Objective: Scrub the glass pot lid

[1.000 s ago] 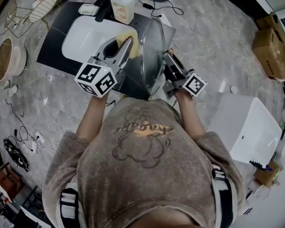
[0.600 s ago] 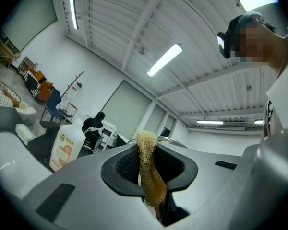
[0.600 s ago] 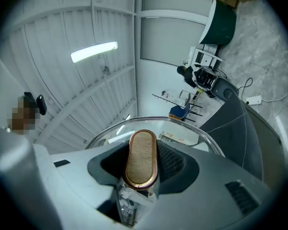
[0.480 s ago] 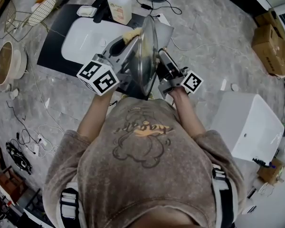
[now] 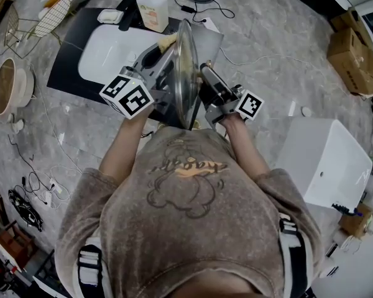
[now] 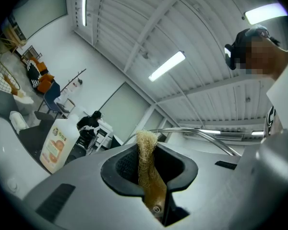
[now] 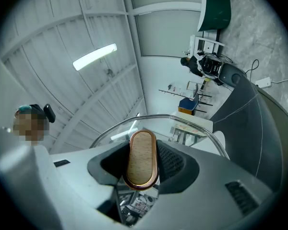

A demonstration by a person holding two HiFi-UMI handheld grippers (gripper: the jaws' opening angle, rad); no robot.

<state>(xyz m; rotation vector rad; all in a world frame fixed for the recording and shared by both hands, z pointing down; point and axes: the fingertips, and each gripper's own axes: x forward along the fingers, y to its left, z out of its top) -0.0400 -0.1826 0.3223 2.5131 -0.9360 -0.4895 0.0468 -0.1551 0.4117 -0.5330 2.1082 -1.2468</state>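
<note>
I hold the glass pot lid (image 5: 185, 73) upright over the sink, edge-on to the head view. My right gripper (image 5: 205, 81) is shut on the lid's wooden handle (image 7: 141, 159), and the steel-rimmed lid (image 7: 182, 124) arcs beyond the jaws. From the left, my left gripper (image 5: 163, 53) is shut on a tan loofah scrubber (image 5: 168, 41), which lies against the lid's left face. In the left gripper view the scrubber (image 6: 148, 166) stands between the jaws, with the lid (image 6: 201, 136) curving just behind it.
A white sink basin (image 5: 105, 45) sits on a black mat (image 5: 65, 67) under the grippers. A soap bottle (image 5: 152, 8) and a soap dish (image 5: 110, 15) stand at its far edge. A wire rack (image 5: 31, 17) is at left, a white box (image 5: 326, 166) at right.
The lid has turned from a tilted, face-showing pose to upright and edge-on. The scrubber has slid farther up along the lid's left face. Both grippers keep their hold.
</note>
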